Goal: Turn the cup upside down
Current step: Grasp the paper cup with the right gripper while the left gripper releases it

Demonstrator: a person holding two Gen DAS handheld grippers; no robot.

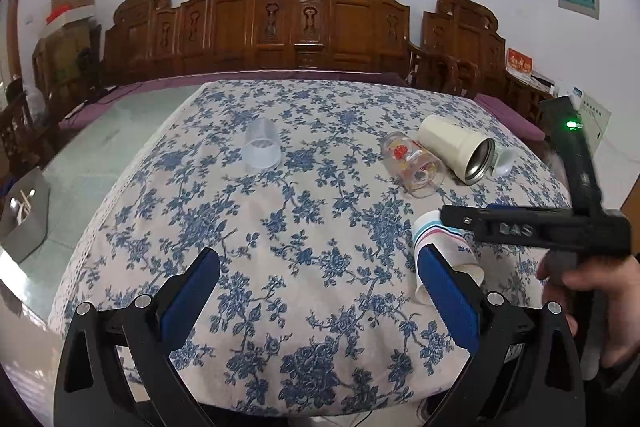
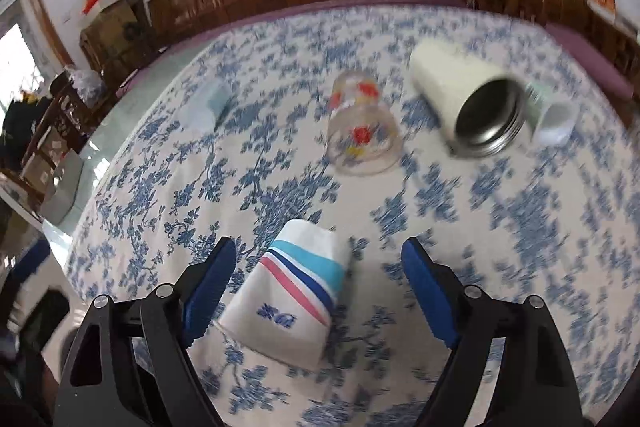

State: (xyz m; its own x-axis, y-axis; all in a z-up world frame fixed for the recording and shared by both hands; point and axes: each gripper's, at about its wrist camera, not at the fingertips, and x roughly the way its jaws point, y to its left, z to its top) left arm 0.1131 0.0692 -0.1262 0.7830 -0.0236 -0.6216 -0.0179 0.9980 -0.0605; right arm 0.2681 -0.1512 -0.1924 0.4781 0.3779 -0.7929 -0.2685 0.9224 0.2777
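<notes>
A white paper cup [image 2: 288,287] with blue, pink and teal stripes lies on its side on the floral tablecloth [image 2: 160,187], base pointing away. My right gripper [image 2: 318,267] is open, its blue fingers on either side of the cup without touching it. In the left wrist view the same cup [image 1: 440,247] lies partly behind my left gripper's right finger, with the right gripper [image 1: 532,227] above it. My left gripper [image 1: 320,279] is open and empty over the tablecloth [image 1: 280,227].
A clear glass with red print [image 2: 362,125] and a cream steel-lined mug [image 2: 468,99] lie on their sides further back. A small white cup [image 2: 554,121] lies beside the mug. A translucent plastic cup [image 1: 262,147] stands upside down at left. Carved wooden chairs [image 1: 280,23] line the wall.
</notes>
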